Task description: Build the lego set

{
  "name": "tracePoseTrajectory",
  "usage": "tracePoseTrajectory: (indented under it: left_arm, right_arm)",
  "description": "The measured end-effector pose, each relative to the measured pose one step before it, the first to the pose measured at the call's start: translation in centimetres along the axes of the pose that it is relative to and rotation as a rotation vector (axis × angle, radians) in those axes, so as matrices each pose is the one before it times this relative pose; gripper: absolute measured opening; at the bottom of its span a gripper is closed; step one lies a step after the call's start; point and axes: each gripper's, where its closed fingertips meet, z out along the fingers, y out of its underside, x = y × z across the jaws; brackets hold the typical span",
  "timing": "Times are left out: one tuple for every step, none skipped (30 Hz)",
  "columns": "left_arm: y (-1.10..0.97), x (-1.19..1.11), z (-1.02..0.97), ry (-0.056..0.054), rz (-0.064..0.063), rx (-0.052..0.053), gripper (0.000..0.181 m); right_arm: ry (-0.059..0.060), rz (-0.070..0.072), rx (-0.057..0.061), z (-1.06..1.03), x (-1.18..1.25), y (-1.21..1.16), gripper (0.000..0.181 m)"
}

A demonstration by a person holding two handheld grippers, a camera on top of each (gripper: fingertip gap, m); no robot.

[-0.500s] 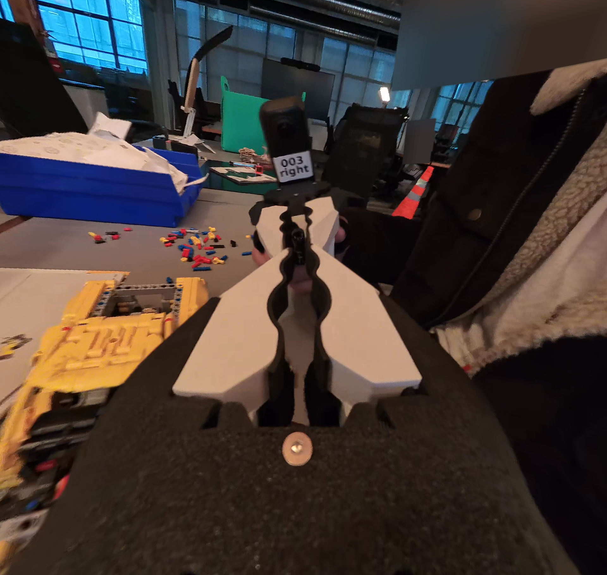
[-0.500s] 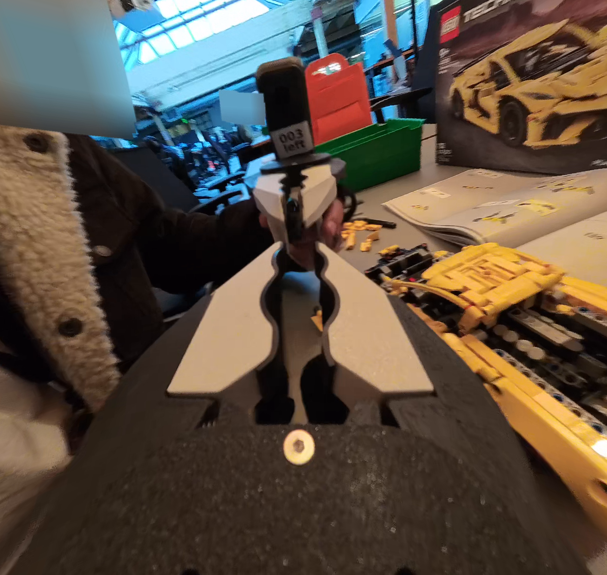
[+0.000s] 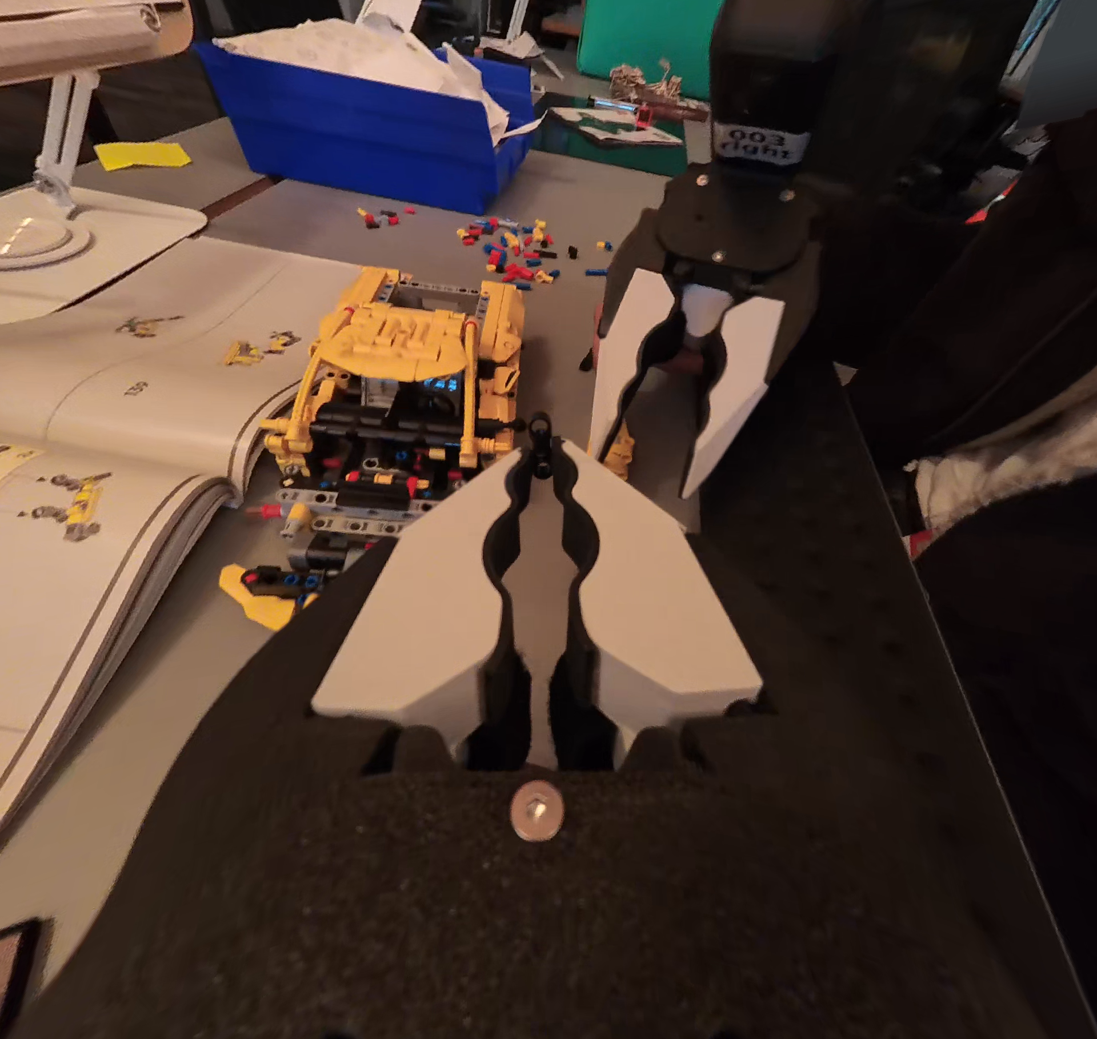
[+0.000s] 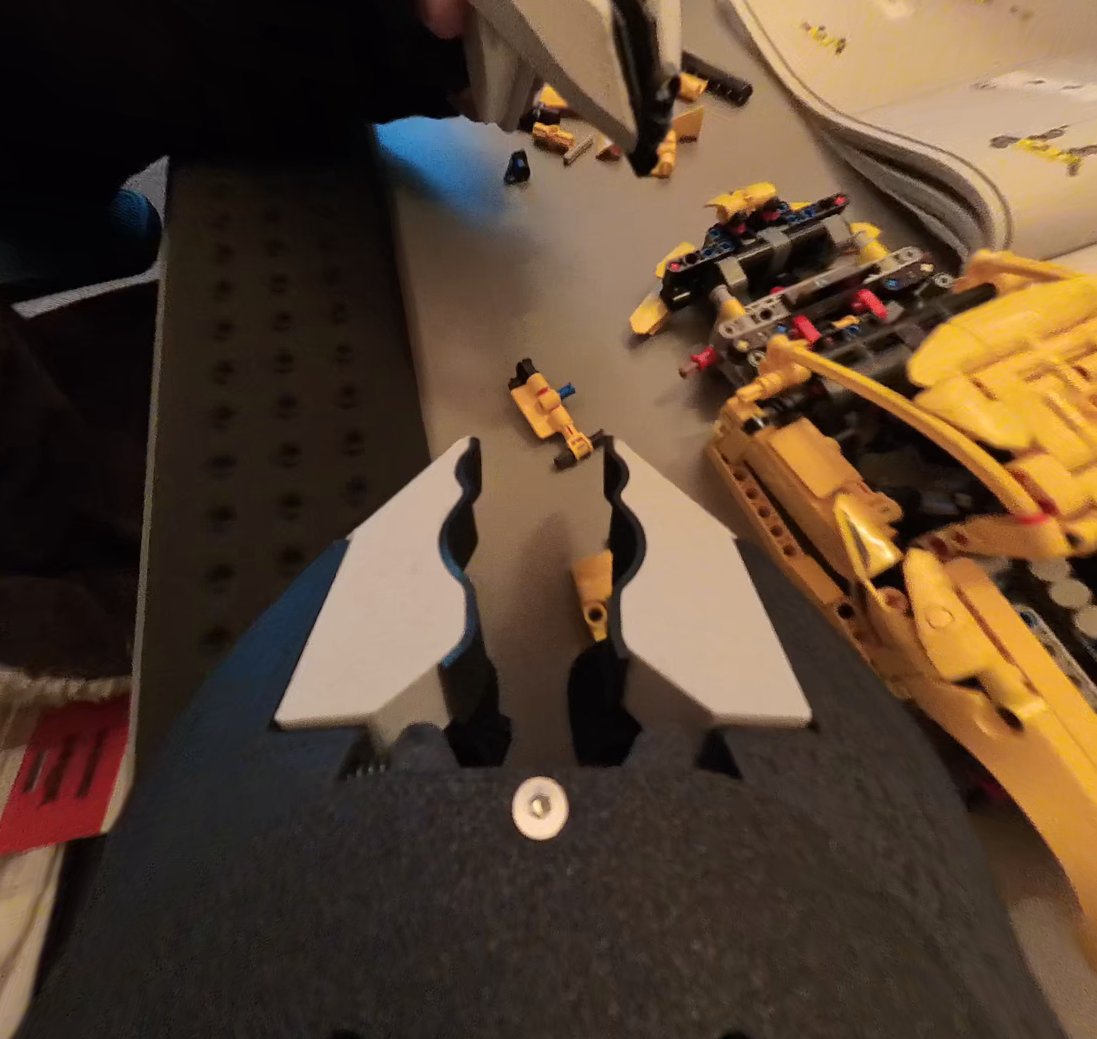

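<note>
My left gripper (image 3: 540,454) is shut on a small black lego piece (image 3: 539,430) that pokes out past its tips. In the right wrist view it (image 4: 644,147) hangs at the top, above loose parts. My right gripper (image 4: 543,451) is open and points down at the table. A small yellow sub-assembly (image 4: 549,411) lies just ahead of its tips. Another yellow piece (image 4: 593,595) lies between its fingers, against the right one. The left wrist view shows the right gripper (image 3: 644,470) open, beside the part-built yellow car (image 3: 415,358), which is also in the right wrist view (image 4: 890,476).
An open instruction booklet (image 3: 119,417) lies left of the car. A blue bin (image 3: 368,120) with paper stands at the back, with loose coloured pieces (image 3: 516,245) in front. More yellow and black parts (image 4: 570,138) lie under the left gripper. A black perforated strip (image 4: 267,387) runs along the table edge. Left tips to right tips: about 9 cm.
Both grippers were raised tip to tip in the air; both have since tilted down toward the table. The right gripper's jaws have opened. The left stays shut on the black piece.
</note>
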Motion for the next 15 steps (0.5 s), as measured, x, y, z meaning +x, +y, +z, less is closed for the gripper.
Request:
tracePoseTrajectory:
  left_arm:
    - [0.176, -0.206, -0.188, -0.0114, -0.0063, -0.0111, 0.006]
    - [0.282, -0.233, -0.151, -0.0103, -0.01, -0.0165, 0.006]
    - [0.416, -0.155, -0.052, -0.0037, -0.0149, -0.0215, 0.006]
    - [0.564, -0.153, 0.052, -0.0039, -0.018, -0.0262, 0.006]
    - [0.682, -0.15, 0.155, -0.0034, -0.0191, -0.0326, 0.006]
    - [0.761, -0.052, 0.27, 0.0031, -0.0243, -0.0395, 0.006]
    - [0.713, -0.039, 0.329, 0.0044, -0.0259, -0.0391, 0.006]
    - [0.577, 0.082, 0.345, 0.006, -0.0143, -0.0332, 0.006]
    - [0.408, 0.256, 0.298, 0.009, 0.0022, -0.0269, 0.006]
    - [0.23, 0.38, 0.235, 0.0112, 0.0112, -0.0181, 0.006]
    - [0.104, 0.299, 0.189, 0.0066, 0.0087, -0.0112, 0.006]
    - [0.111, 0.231, 0.173, 0.0061, 0.0039, -0.0116, 0.006]
    - [0.213, 0.167, 0.175, 0.0034, 0.0054, -0.0157, 0.006]
    - [0.163, 0.08, 0.132, -0.0016, 0.0093, -0.0127, 0.006]
    - [0.091, 0.115, 0.095, 0.0008, 0.0074, -0.0082, 0.006]
  right_arm:
    - [0.007, 0.0, -0.0223, 0.646, -0.323, -0.2, 0.04]
    - [0.0087, -0.0119, -0.0222, 0.522, -0.317, -0.153, 0.037]
    - [0.0276, -0.0182, -0.0176, 0.328, 0.016, -0.126, 0.031]
    - [0.0167, -0.015, -0.0084, 0.182, -0.095, -0.17, 0.028]
    - [-0.0072, -0.0013, -0.004, 0.144, -0.347, -0.184, 0.027]
    - [-0.0178, 0.011, -0.0129, 0.203, -0.372, -0.015, 0.025]
    - [-0.0192, 0.0126, -0.026, 0.278, -0.317, 0.261, 0.025]
    - [-0.0221, 0.0094, -0.0295, 0.301, -0.326, 0.385, 0.025]
    - [-0.0148, 0.0095, -0.0252, 0.283, -0.192, 0.399, 0.026]
    - [-0.0081, 0.0086, -0.0194, 0.244, -0.09, 0.337, 0.026]
    - [-0.0052, 0.0034, -0.0152, 0.193, -0.089, 0.269, 0.026]
    - [0.006, -0.0027, -0.0116, 0.112, 0.02, 0.183, 0.026]
    - [0.0141, -0.0035, -0.0049, 0.039, 0.116, 0.059, 0.026]
    - [0.0097, -0.0041, -0.0001, -0.033, 0.04, -0.023, 0.026]
    - [0.0123, -0.0055, 0.0011, -0.037, 0.089, -0.013, 0.026]
